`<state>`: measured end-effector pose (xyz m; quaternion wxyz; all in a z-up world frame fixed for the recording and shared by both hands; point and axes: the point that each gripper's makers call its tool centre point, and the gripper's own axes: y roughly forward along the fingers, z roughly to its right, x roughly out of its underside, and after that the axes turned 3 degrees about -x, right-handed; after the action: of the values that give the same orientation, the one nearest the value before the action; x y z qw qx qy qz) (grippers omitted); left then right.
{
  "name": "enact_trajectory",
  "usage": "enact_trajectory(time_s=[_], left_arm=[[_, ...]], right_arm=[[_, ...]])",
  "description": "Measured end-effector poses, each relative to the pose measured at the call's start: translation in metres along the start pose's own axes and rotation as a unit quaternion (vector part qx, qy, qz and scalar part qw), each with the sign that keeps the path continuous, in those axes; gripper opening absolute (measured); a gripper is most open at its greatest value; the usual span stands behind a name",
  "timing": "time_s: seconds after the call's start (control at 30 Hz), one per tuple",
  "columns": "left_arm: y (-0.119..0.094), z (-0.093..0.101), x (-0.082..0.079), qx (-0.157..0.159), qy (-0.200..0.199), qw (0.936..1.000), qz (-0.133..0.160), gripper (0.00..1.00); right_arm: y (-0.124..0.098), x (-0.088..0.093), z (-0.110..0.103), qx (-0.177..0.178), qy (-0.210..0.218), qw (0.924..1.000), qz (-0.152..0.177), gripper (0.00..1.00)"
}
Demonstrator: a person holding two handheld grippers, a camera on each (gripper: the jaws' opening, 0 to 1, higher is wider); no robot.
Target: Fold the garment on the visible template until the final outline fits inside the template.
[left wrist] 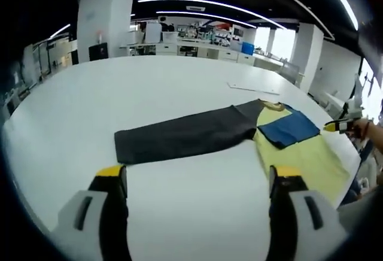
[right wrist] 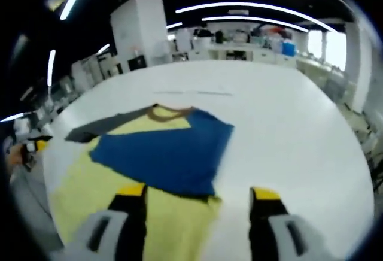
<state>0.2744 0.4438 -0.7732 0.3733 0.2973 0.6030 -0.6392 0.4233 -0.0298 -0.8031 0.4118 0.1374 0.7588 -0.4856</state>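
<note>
A colour-block shirt lies flat on the white table (left wrist: 179, 87). Its yellow body (left wrist: 305, 159) sits at the right, and its dark grey sleeve (left wrist: 185, 136) stretches out to the left. The blue sleeve (left wrist: 288, 129) is folded over the body below the brown collar (left wrist: 272, 105). My left gripper (left wrist: 199, 174) hovers open above bare table in front of the grey sleeve. In the right gripper view the blue sleeve (right wrist: 167, 153) lies on the yellow body (right wrist: 90, 195). My right gripper (right wrist: 198, 192) is open over the sleeve's near edge, holding nothing. The right gripper (left wrist: 342, 127) also shows beyond the shirt.
A thin flat white sheet (left wrist: 251, 87) lies on the table beyond the shirt. The table's edge (left wrist: 344, 147) runs close past the yellow body. Desks, shelves and white pillars (left wrist: 105, 18) stand far behind. The left gripper (right wrist: 30, 147) shows at the table's left rim.
</note>
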Motion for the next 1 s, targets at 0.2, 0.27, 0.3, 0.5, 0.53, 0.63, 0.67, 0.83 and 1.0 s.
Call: enact_trajectory(time_s=[0.2,0.27,0.3,0.5,0.53,0.63,0.67,0.83,1.0], left_arm=[[0.008,-0.009,0.002,-0.009,0.001,0.9999,-0.008,0.96],[0.011,-0.013,0.001,-0.015,0.001,0.9999,-0.007,0.95],[0.013,-0.016,0.001,-0.018,0.000,0.9998,-0.005,0.95],[0.020,-0.030,0.000,-0.035,-0.006,0.9994,-0.002,0.94],[0.021,-0.037,0.000,-0.045,-0.013,0.9989,-0.002,0.93],[0.024,-0.052,-0.004,-0.055,-0.039,0.9976,0.012,0.89],[0.025,-0.056,-0.005,-0.059,-0.040,0.9973,0.014,0.89],[0.035,-0.073,-0.001,-0.086,-0.040,0.9955,0.007,0.84],[0.045,-0.096,0.001,-0.120,-0.062,0.9906,0.020,0.78]], right_arm=[[-0.009,-0.006,-0.020,-0.036,0.021,0.9990,0.017,0.93],[-0.017,-0.010,-0.027,-0.044,0.021,0.9985,0.027,0.97],[-0.020,-0.011,-0.030,-0.046,0.014,0.9984,0.029,0.99],[-0.040,-0.013,-0.044,-0.061,-0.003,0.9977,0.029,0.99],[-0.044,-0.013,-0.046,-0.064,-0.006,0.9975,0.029,0.99],[-0.052,-0.013,-0.049,-0.070,-0.016,0.9969,0.031,0.99],[-0.053,-0.013,-0.050,-0.070,-0.016,0.9969,0.034,0.99],[-0.061,-0.013,-0.059,-0.076,-0.022,0.9958,0.045,0.99],[-0.068,-0.009,-0.071,-0.092,-0.034,0.9938,0.051,0.96]])
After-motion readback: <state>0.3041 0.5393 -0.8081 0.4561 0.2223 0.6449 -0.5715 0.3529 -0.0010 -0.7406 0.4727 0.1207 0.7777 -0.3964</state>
